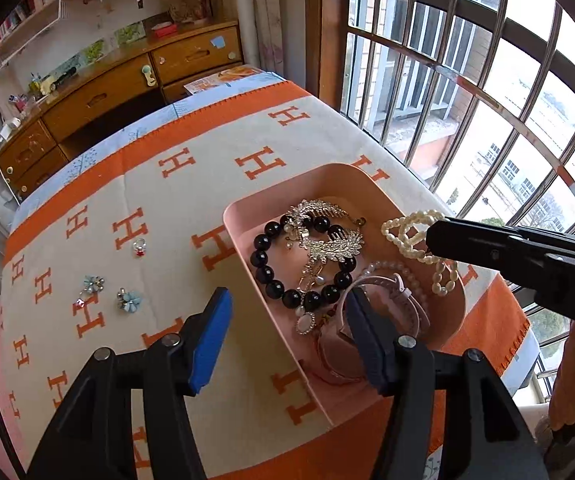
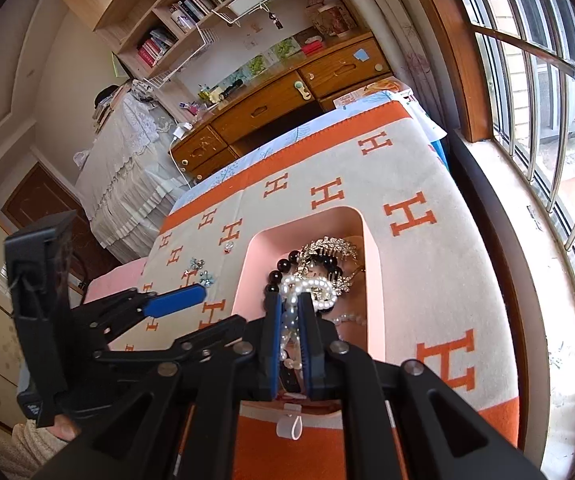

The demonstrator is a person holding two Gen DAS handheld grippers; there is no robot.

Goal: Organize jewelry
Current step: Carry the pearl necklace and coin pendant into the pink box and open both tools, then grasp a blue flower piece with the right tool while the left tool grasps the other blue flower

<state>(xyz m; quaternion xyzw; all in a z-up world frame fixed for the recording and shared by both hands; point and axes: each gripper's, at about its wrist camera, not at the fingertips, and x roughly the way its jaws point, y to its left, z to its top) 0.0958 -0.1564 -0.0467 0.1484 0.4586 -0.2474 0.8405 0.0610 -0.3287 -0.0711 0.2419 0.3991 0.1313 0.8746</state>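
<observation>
A pink tray [image 1: 247, 236] sits on a bench draped in a cream-and-orange cloth [image 1: 207, 148] patterned with the letter H, beside a barred window [image 1: 467, 80]. The right gripper [image 2: 293, 308] has its jaws pressed together on a pearl strand [image 2: 307, 288], pinching it above the tray so that loops of pearls spill out past the blue pads. From the left wrist view, the same strand [image 1: 411, 236] hangs from the dark tip of that gripper [image 1: 431, 240] over the tray's far side. The left gripper [image 1: 287, 308] holds its jaws spread, with nothing between them; one jaw stands over the cloth, the other over the tray's near end. Inside the tray lie a black bead bracelet [image 1: 271, 272], a silver rhinestone hair comb [image 1: 323, 228] and a pale pink watch [image 1: 403, 300], heaped together. Still on the cloth, well apart from the tray, are two blue flower earrings [image 1: 129, 298] and a small ring with a red stone [image 1: 139, 246]. A wooden desk [image 1: 99, 96] with drawers stands beyond the bench.
</observation>
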